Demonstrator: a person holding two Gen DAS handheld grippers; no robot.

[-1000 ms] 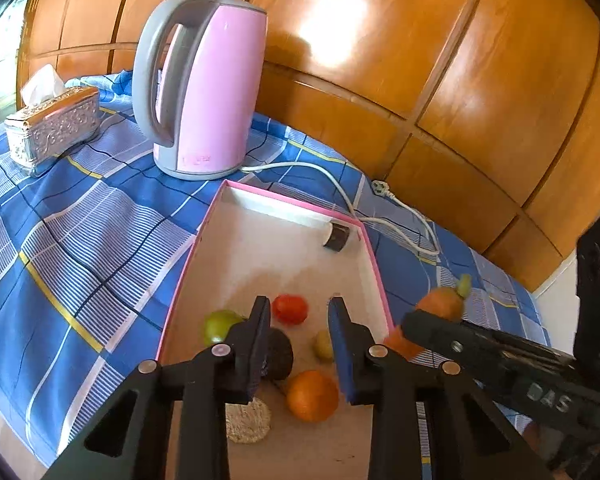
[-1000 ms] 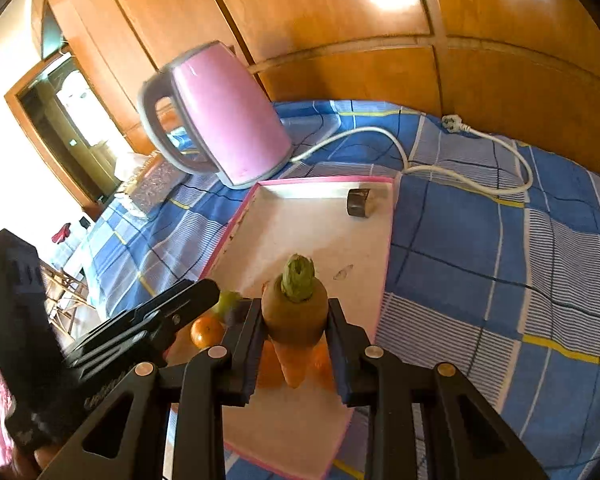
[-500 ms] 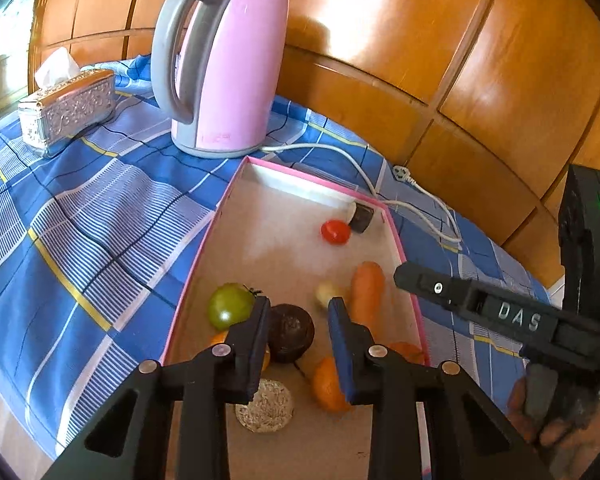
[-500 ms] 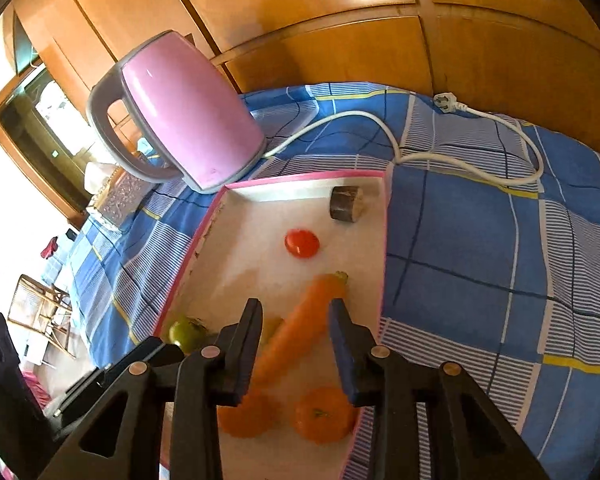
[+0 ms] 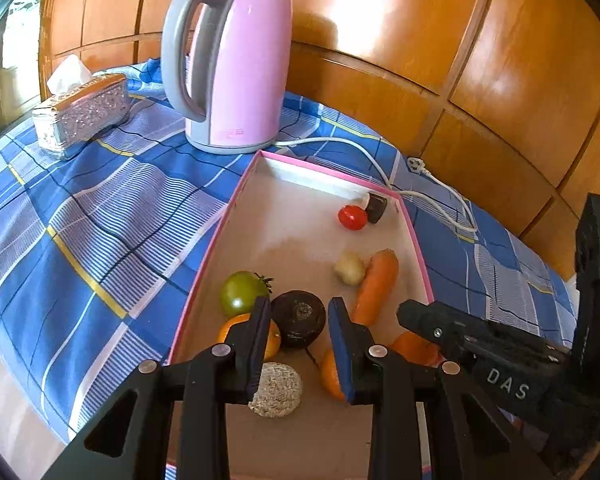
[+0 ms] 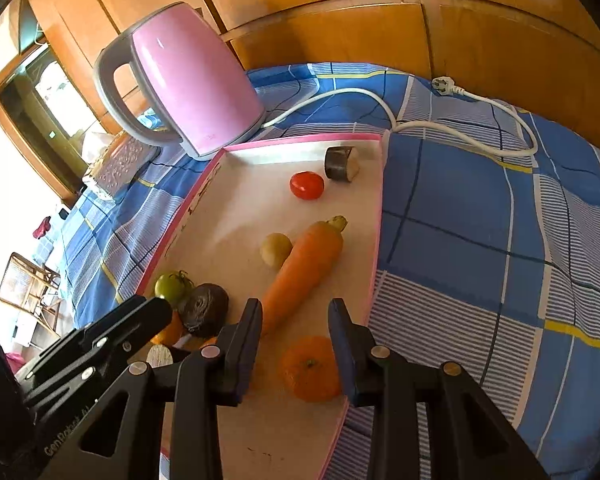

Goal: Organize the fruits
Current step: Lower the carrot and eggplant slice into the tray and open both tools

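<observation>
A pink-rimmed tray [image 5: 236, 200] [image 6: 374, 240] on the blue checked cloth holds a carrot [image 5: 376, 284] [image 6: 304, 268], a red tomato [image 5: 352, 217] [image 6: 307, 185], a green tomato [image 5: 242, 292] [image 6: 171, 286], a dark round fruit [image 5: 300, 318] [image 6: 204, 308], a small pale potato [image 5: 350, 267] [image 6: 275, 249], oranges [image 5: 330, 376] [image 6: 310, 368] and a dark cut piece [image 5: 376, 208] [image 6: 341, 158]. My left gripper [image 5: 298, 344] is open and empty above the dark fruit. My right gripper [image 6: 294, 344] is open and empty above the tray's near end, over the carrot's tip.
A pink kettle [image 5: 228, 64] [image 6: 184, 80] stands behind the tray, its white cord [image 5: 420, 188] [image 6: 460, 128] running right along the wooden wall. A silver tissue box [image 5: 80, 114] [image 6: 116, 164] sits at the left. A round rough disc [image 5: 278, 390] lies in the tray's near end.
My right gripper opened and let the carrot go; it now lies in the tray. Both grippers have drawn back and up. The red tomato has rolled to the tray's far end.
</observation>
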